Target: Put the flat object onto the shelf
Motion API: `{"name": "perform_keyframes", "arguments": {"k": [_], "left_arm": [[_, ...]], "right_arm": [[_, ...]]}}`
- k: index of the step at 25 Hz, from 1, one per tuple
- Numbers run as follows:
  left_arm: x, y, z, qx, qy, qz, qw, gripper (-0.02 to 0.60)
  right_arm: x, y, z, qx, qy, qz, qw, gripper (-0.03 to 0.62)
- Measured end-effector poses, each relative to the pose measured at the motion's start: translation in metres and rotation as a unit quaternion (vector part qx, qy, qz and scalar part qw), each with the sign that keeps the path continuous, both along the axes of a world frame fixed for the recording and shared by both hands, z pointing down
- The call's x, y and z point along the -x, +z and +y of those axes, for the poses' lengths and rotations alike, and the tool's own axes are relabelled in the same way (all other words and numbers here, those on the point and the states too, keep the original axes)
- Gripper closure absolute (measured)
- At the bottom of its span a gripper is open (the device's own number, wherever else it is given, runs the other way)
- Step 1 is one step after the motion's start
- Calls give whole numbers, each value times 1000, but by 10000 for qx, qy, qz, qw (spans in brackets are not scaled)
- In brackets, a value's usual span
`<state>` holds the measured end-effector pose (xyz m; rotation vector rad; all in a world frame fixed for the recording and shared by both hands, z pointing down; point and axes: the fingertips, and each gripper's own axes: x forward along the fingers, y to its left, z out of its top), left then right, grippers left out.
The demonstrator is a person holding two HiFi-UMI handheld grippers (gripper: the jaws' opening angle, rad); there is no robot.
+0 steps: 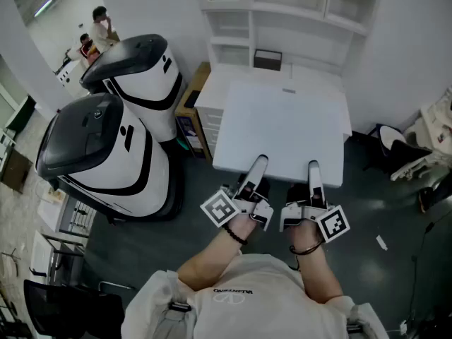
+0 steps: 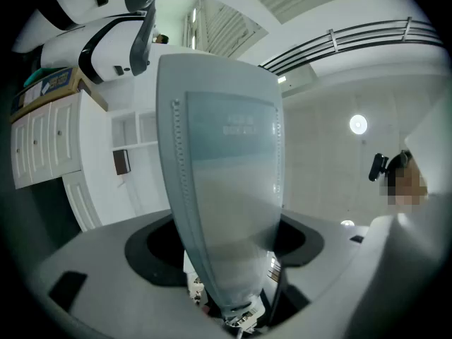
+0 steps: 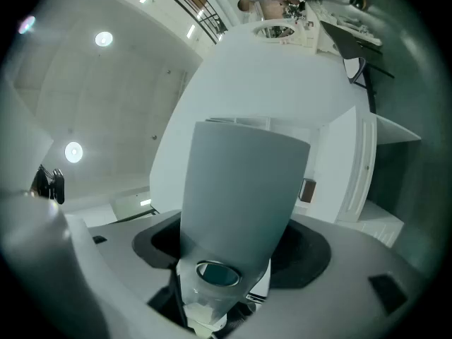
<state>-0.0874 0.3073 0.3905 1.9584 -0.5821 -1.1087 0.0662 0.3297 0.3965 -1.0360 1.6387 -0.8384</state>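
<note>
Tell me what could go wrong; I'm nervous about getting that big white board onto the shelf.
1. The left gripper and right gripper sit close together at the near edge of the wide white board; gripped only there, it may droop or twist.
2. The shelf compartments look narrower than the board, so it could catch on a divider.

Left tool (image 1: 259, 163), right tool (image 1: 313, 167) side by side, held forward, angled upward
</note>
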Motion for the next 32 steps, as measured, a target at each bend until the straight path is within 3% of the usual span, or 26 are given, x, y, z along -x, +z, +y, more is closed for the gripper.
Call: {"name": "perform_keyframes", "arguments": {"k": [13, 18, 20, 24, 32], "left_arm": [[19, 7, 0, 82, 14, 35, 10000, 252], [-1, 7, -1, 101, 19, 19, 9999, 252], [8, 9, -2, 74, 39, 33, 10000, 252], [62, 23, -5, 174, 64, 26, 9998, 252], [62, 25, -28, 208, 28, 35, 9998, 252]], "right_arm": [[18, 2, -1, 4, 30, 141, 9999, 250], [-2, 4, -2, 36, -2, 87, 10000, 252], [7, 7, -2, 57, 25, 109, 9999, 251], [61, 19, -4, 174, 41, 139, 9997, 252], [61, 19, -29, 152, 3, 108, 9998, 252]]}}
